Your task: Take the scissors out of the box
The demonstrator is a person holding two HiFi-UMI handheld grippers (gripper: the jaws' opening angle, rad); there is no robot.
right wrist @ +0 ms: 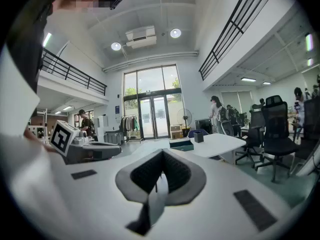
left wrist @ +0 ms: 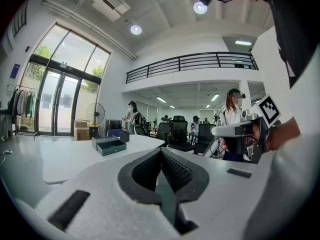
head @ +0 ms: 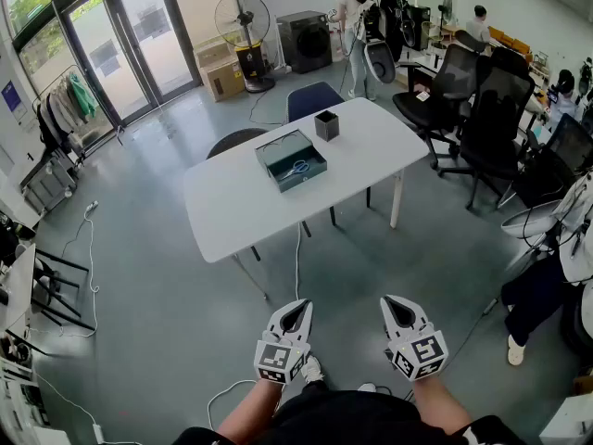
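Observation:
A dark green open box [head: 278, 148] rests on the white table [head: 232, 207], well ahead of me. Inside it lie scissors [head: 296, 168] with blue handles. Both grippers hang low in the head view, far short of the table. My left gripper [head: 296, 309] and my right gripper [head: 397, 304] are side by side, each with its jaws together and nothing between them. The box [left wrist: 111, 145] looks small and distant in the left gripper view, and the box [right wrist: 182, 144] is just as far off in the right gripper view.
A black pen holder [head: 326, 124] stands on the table behind the box. Chairs [head: 312, 97] are tucked at the table's far side and black office chairs [head: 482, 109] stand to the right. A white cable [head: 298, 258] runs across the floor. People [head: 355, 26] stand at the back.

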